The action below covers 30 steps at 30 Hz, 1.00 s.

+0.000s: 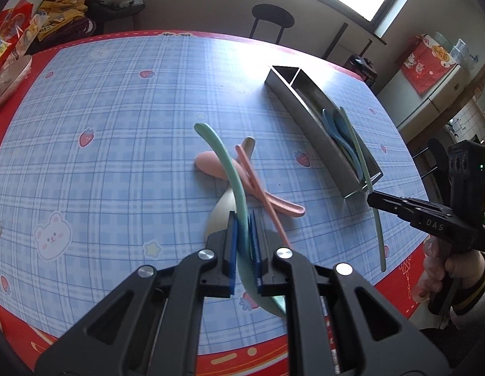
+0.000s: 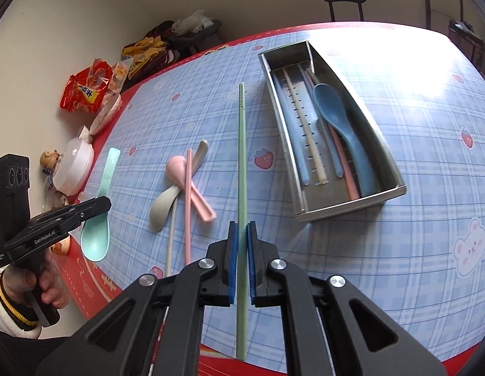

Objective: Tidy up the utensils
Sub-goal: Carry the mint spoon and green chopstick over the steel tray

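Left gripper squeezed on one green spoon. Right gripper squeezed on one green chopstick, pointing straight ahead. Ahead of the jaws: two spoons, pink and grey. Right of them: one metal box holding one blue spoon.

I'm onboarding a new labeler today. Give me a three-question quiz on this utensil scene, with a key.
1. True or false: the left tool holds a pink spoon.
2. What does the right tool grip? A) green chopstick B) blue spoon C) nothing
3. Fill in: the blue spoon lies inside the metal ____.

Key: 1. false, it holds the green spoon; the pink spoon lies on the table. 2. A. 3. tray.
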Each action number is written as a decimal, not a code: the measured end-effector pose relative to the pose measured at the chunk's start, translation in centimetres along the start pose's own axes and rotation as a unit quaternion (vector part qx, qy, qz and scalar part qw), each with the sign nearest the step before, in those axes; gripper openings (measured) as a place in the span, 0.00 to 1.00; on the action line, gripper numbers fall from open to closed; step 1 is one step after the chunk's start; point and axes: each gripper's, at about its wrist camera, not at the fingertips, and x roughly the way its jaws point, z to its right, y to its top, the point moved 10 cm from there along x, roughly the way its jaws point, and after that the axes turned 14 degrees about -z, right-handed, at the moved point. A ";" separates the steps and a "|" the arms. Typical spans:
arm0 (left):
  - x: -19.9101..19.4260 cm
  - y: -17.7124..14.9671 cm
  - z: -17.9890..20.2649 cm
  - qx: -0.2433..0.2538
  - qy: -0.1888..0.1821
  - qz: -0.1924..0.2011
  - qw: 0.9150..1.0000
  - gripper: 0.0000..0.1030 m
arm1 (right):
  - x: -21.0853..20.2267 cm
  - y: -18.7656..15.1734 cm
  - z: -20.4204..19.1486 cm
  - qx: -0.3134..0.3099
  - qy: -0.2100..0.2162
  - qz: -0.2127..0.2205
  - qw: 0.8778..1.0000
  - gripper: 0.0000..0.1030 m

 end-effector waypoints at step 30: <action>11.4 21.2 11.4 0.020 -0.046 -0.043 0.998 0.12 | 2.0 11.8 7.8 -0.012 -0.079 -0.008 0.997 0.06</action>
